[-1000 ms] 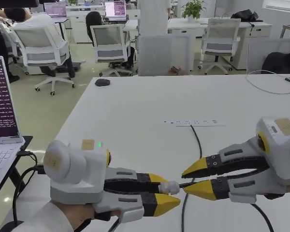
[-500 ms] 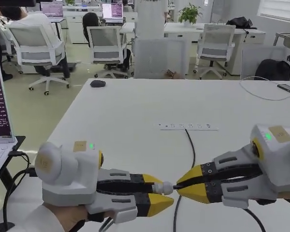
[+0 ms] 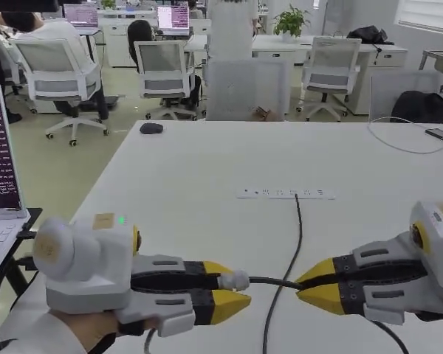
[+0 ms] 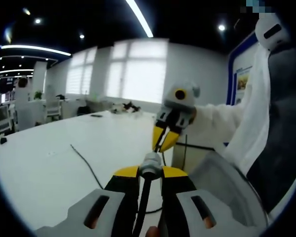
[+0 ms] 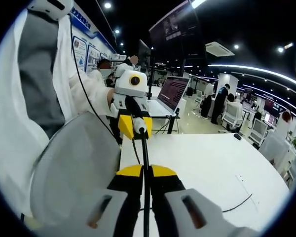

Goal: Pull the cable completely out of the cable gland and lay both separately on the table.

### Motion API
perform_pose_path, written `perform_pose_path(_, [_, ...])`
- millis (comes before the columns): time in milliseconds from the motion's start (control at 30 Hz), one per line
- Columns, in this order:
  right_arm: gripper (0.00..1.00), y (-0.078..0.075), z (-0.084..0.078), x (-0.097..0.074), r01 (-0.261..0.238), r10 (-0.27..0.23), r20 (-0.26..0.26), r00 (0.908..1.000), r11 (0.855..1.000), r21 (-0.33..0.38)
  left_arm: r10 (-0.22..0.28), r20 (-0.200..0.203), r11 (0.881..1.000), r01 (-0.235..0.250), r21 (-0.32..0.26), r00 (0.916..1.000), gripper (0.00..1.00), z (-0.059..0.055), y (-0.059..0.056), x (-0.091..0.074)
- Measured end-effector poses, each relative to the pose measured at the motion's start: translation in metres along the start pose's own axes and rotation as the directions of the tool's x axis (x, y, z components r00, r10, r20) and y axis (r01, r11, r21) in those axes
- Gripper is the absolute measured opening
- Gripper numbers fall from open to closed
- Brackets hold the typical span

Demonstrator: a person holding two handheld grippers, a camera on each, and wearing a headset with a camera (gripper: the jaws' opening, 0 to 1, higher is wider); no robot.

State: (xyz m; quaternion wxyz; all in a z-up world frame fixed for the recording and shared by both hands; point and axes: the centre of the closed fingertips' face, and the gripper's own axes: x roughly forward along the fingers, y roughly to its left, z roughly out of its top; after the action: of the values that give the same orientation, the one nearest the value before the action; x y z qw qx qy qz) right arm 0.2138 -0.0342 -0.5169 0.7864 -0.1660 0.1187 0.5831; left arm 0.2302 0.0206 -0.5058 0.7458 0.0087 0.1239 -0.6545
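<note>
Head view: the left gripper (image 3: 235, 286) has its yellow-tipped jaws clamped on the white cable gland (image 3: 234, 280), held above the white table (image 3: 207, 169). A black cable (image 3: 264, 280) leaves the gland's right end and runs level to the right gripper (image 3: 301, 286), near the gland, whose jaws are pinched narrow on it. A power strip (image 3: 284, 194) lies on the table well beyond the gland.

Left gripper view: the gland sits between the jaw tips, and the cable passes behind it down the gap between the jaws. Beyond the gland the right gripper points back at it, nipped on the cable.

Right gripper view: the cable runs straight from the closed jaws to the gland, gripped by the left gripper opposite, with a laptop (image 5: 173, 94) past the gland
</note>
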Motion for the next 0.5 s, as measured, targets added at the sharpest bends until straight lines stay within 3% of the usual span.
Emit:
perform_pose_path(333, [0.04, -0.007, -0.026, -0.018, 0.065, -0.063, -0.026, 0.9977, 0.995, 0.082, -0.006, 0.018, 0.999, 0.007, -0.041, 0.9998, 0.16, 0.000, -0.001, -0.001])
perform_pose_path(500, [0.04, -0.009, -0.027, -0.020, 0.093, -0.091, -0.025, 0.9956, 0.989, 0.114, -0.008, 0.027, 0.999, 0.008, -0.035, 0.9996, 0.16, 0.001, 0.000, -0.002])
